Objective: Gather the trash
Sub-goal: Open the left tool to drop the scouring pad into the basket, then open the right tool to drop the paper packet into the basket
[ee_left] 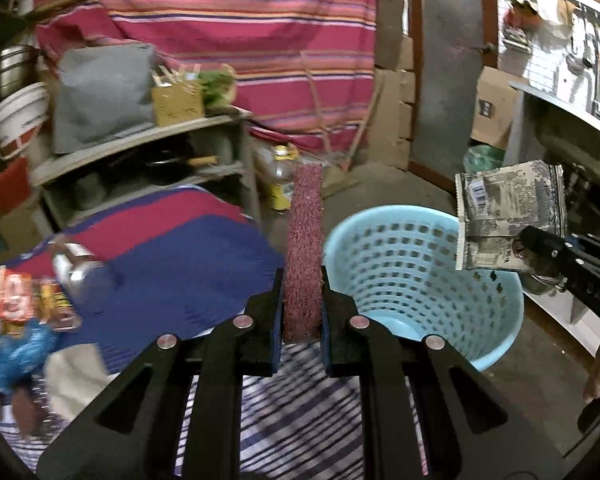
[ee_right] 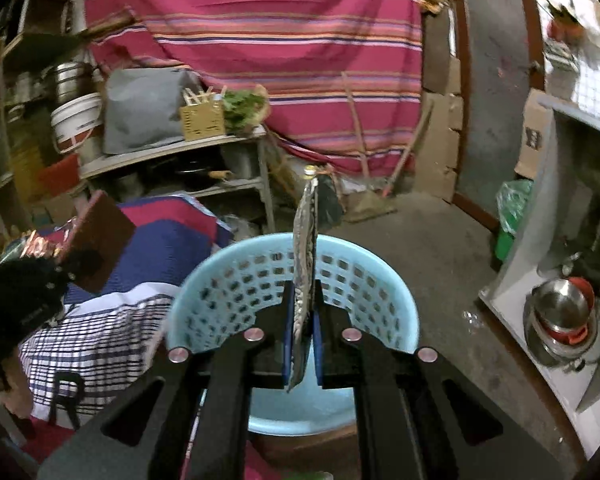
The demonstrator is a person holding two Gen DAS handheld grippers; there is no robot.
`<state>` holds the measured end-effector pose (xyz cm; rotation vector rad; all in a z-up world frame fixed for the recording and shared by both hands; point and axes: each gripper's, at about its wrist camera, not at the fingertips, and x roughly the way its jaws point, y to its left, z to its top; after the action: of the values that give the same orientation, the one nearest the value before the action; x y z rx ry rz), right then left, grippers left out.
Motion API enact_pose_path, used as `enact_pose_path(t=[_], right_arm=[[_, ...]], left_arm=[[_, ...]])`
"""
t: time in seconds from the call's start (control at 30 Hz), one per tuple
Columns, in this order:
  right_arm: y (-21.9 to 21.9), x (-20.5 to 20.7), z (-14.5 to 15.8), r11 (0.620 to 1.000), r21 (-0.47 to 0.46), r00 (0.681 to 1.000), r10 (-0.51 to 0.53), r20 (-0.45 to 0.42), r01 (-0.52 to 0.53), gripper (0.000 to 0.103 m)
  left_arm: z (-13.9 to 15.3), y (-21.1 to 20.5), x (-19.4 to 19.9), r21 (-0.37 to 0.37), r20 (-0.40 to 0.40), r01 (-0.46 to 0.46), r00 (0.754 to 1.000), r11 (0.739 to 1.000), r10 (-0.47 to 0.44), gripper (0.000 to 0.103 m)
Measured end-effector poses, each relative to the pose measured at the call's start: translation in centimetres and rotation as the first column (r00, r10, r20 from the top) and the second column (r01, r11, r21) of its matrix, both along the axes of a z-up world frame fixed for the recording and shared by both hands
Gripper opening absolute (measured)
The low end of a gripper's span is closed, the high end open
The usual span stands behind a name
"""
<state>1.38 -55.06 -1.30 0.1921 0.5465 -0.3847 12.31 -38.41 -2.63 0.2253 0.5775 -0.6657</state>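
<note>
Nearest the left wrist camera, the left gripper [ee_left: 303, 300] was seen with its jaws drawn narrow and clamped on a reddish-brown scrub pad [ee_left: 305, 248], which stood upright between the pads and rose well above the fingertips. Just right of the pad, on the floor, a light blue perforated basket [ee_left: 424, 280] was seen, with nothing visible inside it. Above the basket's right rim, a flattened printed wrapper [ee_left: 508, 220] was held by the right gripper [ee_left: 536, 246], which entered from the right edge. To the left, a blue and red cloth [ee_left: 172, 256] was spread, with blurred packets [ee_left: 32, 300] and a metal pot [ee_left: 80, 272] lying at its left side.

In the right wrist view, the right gripper [ee_right: 303, 312] was seen with its jaws narrow and closed on the wrapper [ee_right: 305, 264], shown edge-on and standing upright over the basket [ee_right: 260, 280]. The basket lay directly below and ahead of the fingers. At the left edge, the left gripper [ee_right: 66, 270] was seen carrying the pad [ee_right: 100, 240], above the cloth [ee_right: 168, 240]. Behind, a striped red curtain [ee_right: 260, 40] was hung over a shelf [ee_right: 172, 148], and steel bowls [ee_right: 560, 320] were stacked at the right.
</note>
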Motion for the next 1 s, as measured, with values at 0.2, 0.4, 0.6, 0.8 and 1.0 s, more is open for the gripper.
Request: enact_pose_path(t=[0.2, 0.4, 0.6, 0.8, 1.0], right_arm=[[-2.9, -0.5, -1.9, 0.998, 0.045, 0.999, -0.035, -0.013, 0.035, 0.008], [-4.6, -0.9, -3.0, 0.995, 0.079, 0.998, -0.053, -0.014, 0.054, 0.008], [-5.3, -0.7, -3.7, 0.994, 0.096, 0.998, -0.058, -0.018, 0.06, 0.008], [-5.1, -0.2, -3.8, 0.994, 0.095, 0.998, -0.054, -0.023, 0.056, 0.008], [-4.4, 0.3, -4.1, 0.995, 0.095, 0.999, -0.04, -0.025, 0.042, 0.008]], left_arm=[[-1.8, -4.7, 0.2, 0.015, -0.033, 0.058, 0.998, 0.998, -0.057, 0.013], [-2.5, -7.4, 0.6, 0.026, -0.071, 0.109, 0.992, 0.994, -0.107, 0.014], [-3.2, -8.3, 1.5, 0.04, -0.109, 0.109, 0.989, 0.993, -0.104, 0.023], [-1.7, -7.0, 1.5, 0.017, -0.065, 0.061, 0.996, 0.998, -0.059, 0.063], [-0.5, -4.0, 1.4, -0.003, 0.015, -0.058, 0.998, 0.998, 0.058, 0.088]])
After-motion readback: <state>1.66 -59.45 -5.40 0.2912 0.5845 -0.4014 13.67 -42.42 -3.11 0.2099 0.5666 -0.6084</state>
